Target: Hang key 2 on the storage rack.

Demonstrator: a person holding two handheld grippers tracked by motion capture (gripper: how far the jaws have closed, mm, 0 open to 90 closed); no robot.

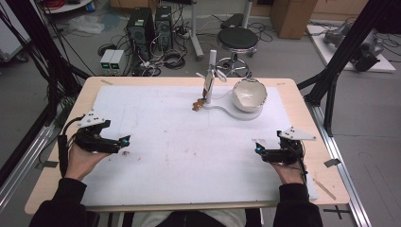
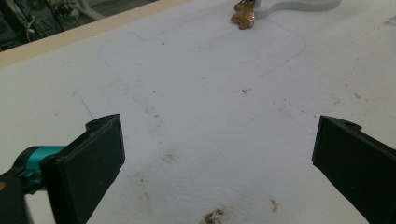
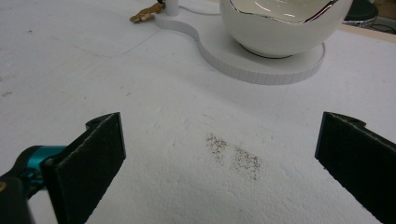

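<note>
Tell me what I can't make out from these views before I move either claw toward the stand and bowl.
- Small brown piece by the stand's post: too small in the high view, cut by the top edge in the left gripper view; its identity is unclear.
- Items hanging on the post: too small to identify.
- Bowl: rim cut off by the top edge in the right gripper view; the high view blurs its inside.
- Base plate: its far side is hidden behind the bowl.

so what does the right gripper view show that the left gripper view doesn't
Right gripper view: the white bowl on its stand base, and a dark speckled smudge between the open right tool jaws. Left gripper view: the table's wooden edge, a small reddish fleck, and the open left tool. Both: the white mat and the golden trinket.
</note>
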